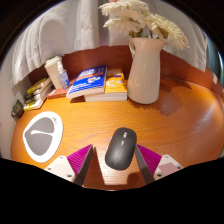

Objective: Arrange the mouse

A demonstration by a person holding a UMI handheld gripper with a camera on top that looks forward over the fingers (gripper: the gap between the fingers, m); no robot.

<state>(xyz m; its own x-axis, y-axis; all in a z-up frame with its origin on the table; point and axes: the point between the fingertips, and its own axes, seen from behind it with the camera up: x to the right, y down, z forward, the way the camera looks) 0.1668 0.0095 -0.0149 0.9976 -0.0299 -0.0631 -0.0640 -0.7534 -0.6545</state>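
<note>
A dark grey mouse (121, 148) lies on the wooden table (180, 120) between my gripper's (114, 152) fingers. It sits close to the right finger (148, 160), with a clear gap of bare wood between it and the left finger (80, 160). The gripper is open. A grey mouse pad with a white rim (42, 135) lies on the table to the left, beyond the left finger.
A white vase with pale flowers (145, 70) stands ahead on the right. Blue and yellow books (97, 82) lie beside it on the left. A white bottle (58, 72) and more books (35, 95) stand at the far left, near a curtain.
</note>
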